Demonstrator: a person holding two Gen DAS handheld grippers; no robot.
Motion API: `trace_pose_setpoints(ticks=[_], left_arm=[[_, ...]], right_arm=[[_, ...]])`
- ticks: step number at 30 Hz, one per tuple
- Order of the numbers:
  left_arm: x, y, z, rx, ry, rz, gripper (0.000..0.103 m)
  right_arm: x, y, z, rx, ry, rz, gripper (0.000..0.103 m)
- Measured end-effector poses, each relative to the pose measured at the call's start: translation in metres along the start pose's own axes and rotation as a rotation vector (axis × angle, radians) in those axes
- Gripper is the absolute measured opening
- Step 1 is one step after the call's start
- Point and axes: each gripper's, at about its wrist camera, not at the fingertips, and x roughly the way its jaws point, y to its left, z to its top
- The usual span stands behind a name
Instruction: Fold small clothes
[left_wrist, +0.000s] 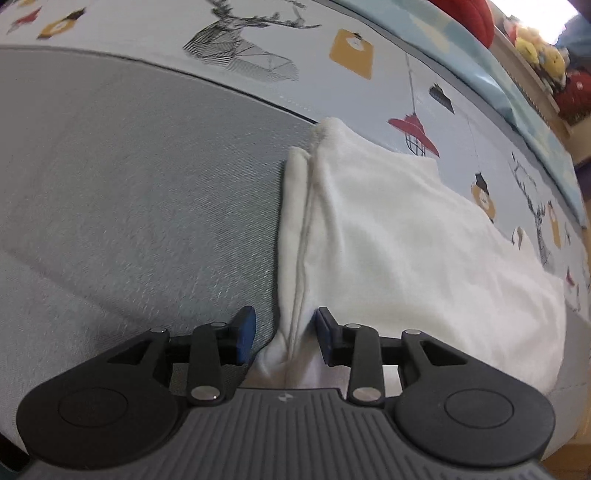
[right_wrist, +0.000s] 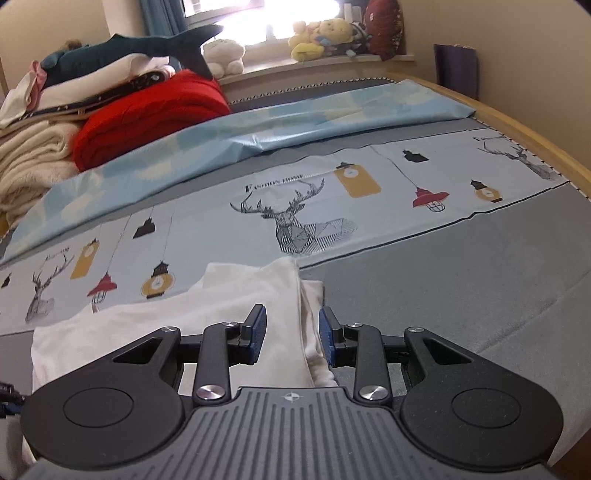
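Grey bedspread (left_wrist: 129, 206) under my white garment (left_wrist: 406, 240).
Both my tongs, left gripper (left_wrist: 285, 334) and right gripper (right_wrist: 291, 334), gape wide, straddling its folded edge, gripping nothing; only the right view shows the red blanket (right_wrist: 147, 114).

Garment (right_wrist: 177, 325) lies on bed cover (right_wrist: 461, 280), its folded edge between the right gripper (right_wrist: 291, 334) fingers. Printed sheet (right_wrist: 258, 206) lies beyond at 12 o'clock. Stacked bedding (right_wrist: 110, 110) at 10 o'clock; plush toys (right_wrist: 325, 37) on sill behind.

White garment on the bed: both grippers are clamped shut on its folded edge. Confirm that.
Not quite. Both the left gripper and right gripper are open, straddling the white garment's folded edge, as each wrist view shows. It does lie on the bed.
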Motion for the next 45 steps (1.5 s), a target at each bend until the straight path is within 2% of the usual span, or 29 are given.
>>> trace_pose_setpoints(ticks=[1,3,6,13,16,19,26,29,34,42,45], left_arm=[[0.001,-0.002,0.000,0.010,-0.004,0.007,0.036],[0.003,-0.006,0.000,0.019,-0.004,-0.003,0.016],[0.003,-0.014,-0.001,0.054,-0.012,0.018,0.012],[-0.011,-0.014,-0.005,0.068,-0.077,0.050,0.008],[-0.020,-0.016,-0.006,0.100,-0.124,0.121,0.008],[-0.018,-0.017,-0.006,0.130,-0.109,0.186,0.008],[-0.021,-0.018,-0.005,0.122,-0.111,0.183,0.007],[-0.025,-0.025,-0.002,0.103,-0.130,0.147,0.007],[-0.042,-0.046,-0.002,0.105,-0.182,0.041,0.007],[-0.045,-0.095,-0.009,0.165,-0.202,-0.077,0.006],[-0.047,-0.114,-0.013,0.166,-0.206,-0.150,0.006]], right_arm=[[0.000,-0.002,0.000,0.001,0.001,-0.002,0.033],[0.001,-0.006,0.000,0.006,0.005,-0.009,0.033],[0.001,-0.010,-0.001,0.018,0.008,-0.012,0.033],[0.001,-0.004,-0.003,0.011,0.006,-0.008,0.033],[0.001,-0.002,-0.003,0.008,0.005,-0.005,0.033],[0.002,0.002,-0.004,0.001,0.007,-0.006,0.033],[0.003,0.005,-0.005,-0.016,0.012,0.000,0.033],[0.004,0.000,-0.004,-0.009,0.013,0.002,0.033],[0.004,-0.005,-0.003,-0.002,0.009,0.009,0.033],[0.002,-0.003,-0.003,-0.021,0.002,0.037,0.033],[0.004,0.001,-0.003,-0.038,0.004,0.044,0.033]])
